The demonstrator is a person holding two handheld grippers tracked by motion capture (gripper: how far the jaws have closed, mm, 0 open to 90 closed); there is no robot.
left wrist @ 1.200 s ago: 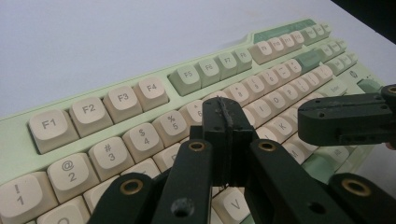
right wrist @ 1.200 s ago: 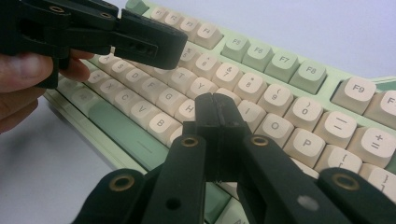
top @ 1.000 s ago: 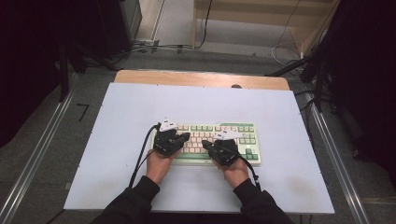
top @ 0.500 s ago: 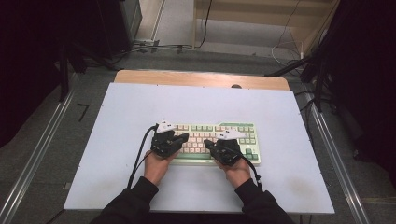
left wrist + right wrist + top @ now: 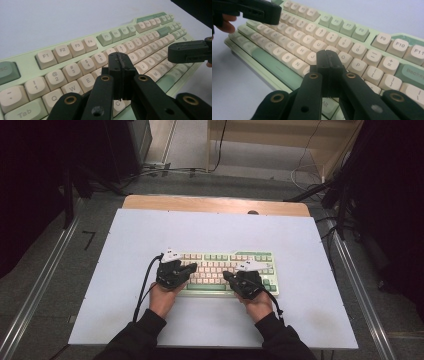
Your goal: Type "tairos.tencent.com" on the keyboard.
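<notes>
Both tools, the left tool [image 5: 187,268] and right tool [image 5: 229,275], had jaws pressed together empty, poised over the green keyboard [image 5: 220,257] near the table's [image 5: 300,245] front edge, apparently to peck keys.

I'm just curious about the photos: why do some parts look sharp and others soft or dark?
High view: the white table is evenly lit, its surroundings nearly black. Left gripper view: the near keys of the keyboard read sharply, the far rows blur. Right gripper view: the closest jaws at the bottom edge look soft.
</notes>
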